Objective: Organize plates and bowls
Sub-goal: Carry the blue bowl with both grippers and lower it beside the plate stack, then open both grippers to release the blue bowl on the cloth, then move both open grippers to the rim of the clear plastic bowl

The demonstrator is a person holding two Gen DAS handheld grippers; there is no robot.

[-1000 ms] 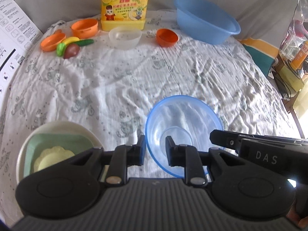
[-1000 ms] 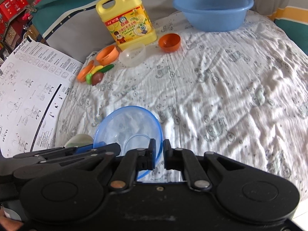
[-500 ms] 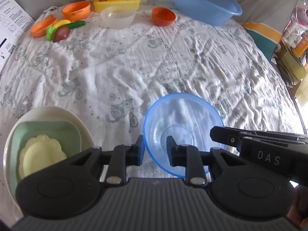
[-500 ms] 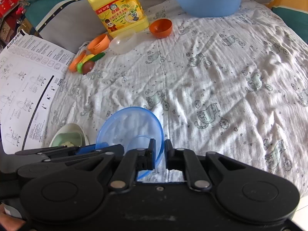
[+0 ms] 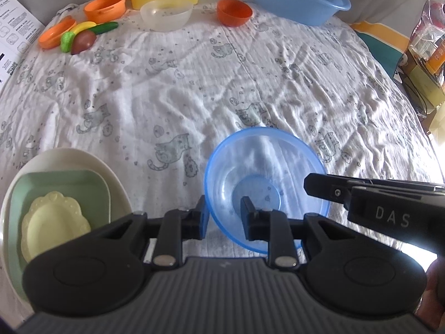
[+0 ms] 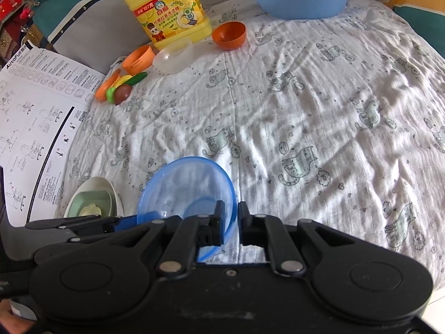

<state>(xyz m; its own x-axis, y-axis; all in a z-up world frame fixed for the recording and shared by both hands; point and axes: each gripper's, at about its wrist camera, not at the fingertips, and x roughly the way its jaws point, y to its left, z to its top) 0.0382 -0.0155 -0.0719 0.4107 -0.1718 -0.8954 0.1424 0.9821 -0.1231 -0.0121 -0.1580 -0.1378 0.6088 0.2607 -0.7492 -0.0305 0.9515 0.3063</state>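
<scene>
Blue bowl low over bed cloth, pinched both sides: left tool on 9 o'clock rim, right tool on 3 o'clock. Plate stack at 9 o'clock, left-tool side.

The left gripper points steeply down. Its two black fingers sit close together and pinch the near rim of a clear blue bowl, one finger outside the wall and one inside. The right gripper points down too, not as steeply. Its fingers are almost shut and squeeze the right edge of the same bowl. The right gripper reaches in from the right side of the left wrist view. A bit of a hand shows behind it.
</scene>
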